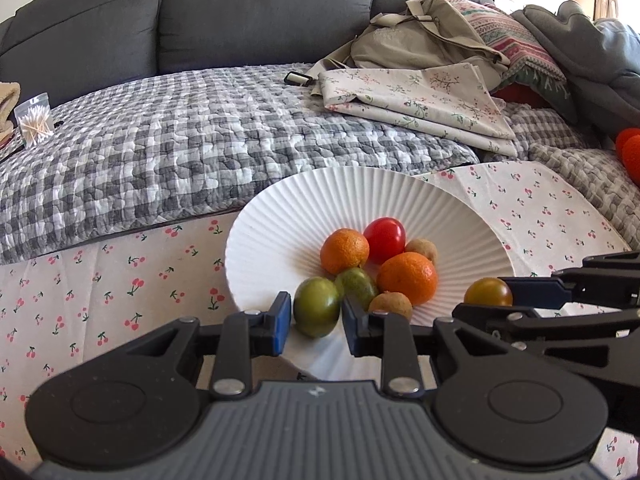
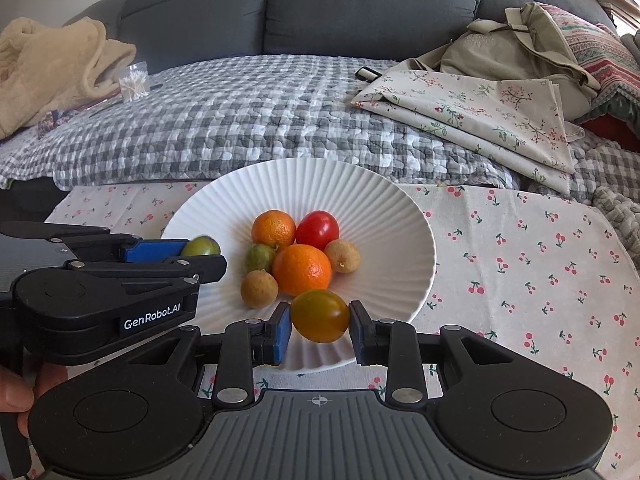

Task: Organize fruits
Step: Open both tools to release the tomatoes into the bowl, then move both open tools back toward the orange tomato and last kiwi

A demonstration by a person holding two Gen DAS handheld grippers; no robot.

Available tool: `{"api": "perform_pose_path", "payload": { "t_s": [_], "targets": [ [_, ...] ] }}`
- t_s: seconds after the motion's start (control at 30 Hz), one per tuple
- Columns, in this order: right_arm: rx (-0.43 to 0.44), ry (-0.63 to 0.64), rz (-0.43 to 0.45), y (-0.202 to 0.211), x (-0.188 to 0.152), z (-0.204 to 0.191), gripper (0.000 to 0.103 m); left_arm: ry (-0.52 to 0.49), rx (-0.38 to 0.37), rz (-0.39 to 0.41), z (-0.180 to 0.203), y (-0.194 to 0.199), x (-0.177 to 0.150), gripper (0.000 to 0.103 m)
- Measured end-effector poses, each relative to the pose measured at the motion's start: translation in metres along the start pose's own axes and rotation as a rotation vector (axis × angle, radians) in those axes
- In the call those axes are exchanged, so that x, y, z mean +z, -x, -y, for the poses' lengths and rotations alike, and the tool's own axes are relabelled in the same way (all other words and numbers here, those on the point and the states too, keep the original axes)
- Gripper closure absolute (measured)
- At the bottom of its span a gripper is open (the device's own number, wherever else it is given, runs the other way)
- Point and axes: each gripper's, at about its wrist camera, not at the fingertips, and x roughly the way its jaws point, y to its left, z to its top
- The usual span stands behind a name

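Note:
A white ribbed plate stands on a cherry-print cloth. It holds two oranges, a red tomato, two small brown fruits and a small green fruit. My left gripper is shut on a green tomato just over the plate's near-left rim. My right gripper is shut on a yellow-brown tomato over the plate's near side. Each gripper shows side-on in the other view, the fruit at its tip.
Behind the cloth a grey checked quilt covers a grey sofa. Folded floral fabric, a beige bag, a beige blanket and a cotton-swab box lie on it. A hand shows at the left.

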Motion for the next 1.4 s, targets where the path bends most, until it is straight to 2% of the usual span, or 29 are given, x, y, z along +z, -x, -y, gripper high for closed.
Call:
{"api": "perform_pose_path", "payload": {
  "t_s": [0.27,0.43,0.63,0.7,0.77,0.83,0.93,1.0,1.03,1.1,1.2,1.33,1.4],
  "targets": [
    [0.019,-0.124,0.039,0.022,0.012,0.029,0.072,0.005,0.005,0.012,-0.006,0.014,-0.001,0.065],
    [0.017,-0.221,0.033,0.032,0.015,0.050,0.068,0.030,0.014,0.020,-0.017,0.027,-0.003,0.064],
    [0.030,-0.214,0.020,0.042,0.016,0.044,0.065,0.033,0.028,0.013,-0.021,0.043,-0.006,0.064],
    [0.037,-0.218,0.018,0.047,0.017,0.041,0.058,0.033,0.032,0.014,-0.021,0.050,-0.007,0.064],
    [0.041,-0.215,0.008,0.050,0.016,0.038,0.056,0.034,0.041,0.014,-0.021,0.056,-0.008,0.062],
    [0.046,-0.205,-0.001,0.053,0.015,0.033,0.053,0.042,0.049,0.014,-0.022,0.063,-0.010,0.059],
    [0.057,-0.186,-0.002,0.061,0.014,0.023,0.041,0.062,0.065,0.005,-0.023,0.071,-0.013,0.052],
    [0.056,-0.171,0.005,0.069,0.013,0.017,0.029,0.066,0.081,-0.015,-0.023,0.075,-0.015,0.045],
    [0.057,-0.166,0.006,0.072,0.012,0.015,0.027,0.065,0.094,-0.021,-0.022,0.077,-0.017,0.043],
    [0.061,-0.162,0.009,0.079,0.011,0.011,0.022,0.063,0.115,-0.025,-0.020,0.083,-0.020,0.030],
    [0.071,-0.140,0.007,0.086,0.008,0.007,0.015,0.056,0.138,-0.015,-0.016,0.094,-0.023,0.022],
    [0.059,-0.114,-0.017,0.088,0.003,0.004,0.013,0.057,0.164,-0.016,-0.012,0.103,-0.024,0.015],
    [0.053,-0.112,-0.031,0.088,0.001,0.004,0.007,0.061,0.171,-0.026,-0.011,0.105,-0.026,0.011]
  ]
}}
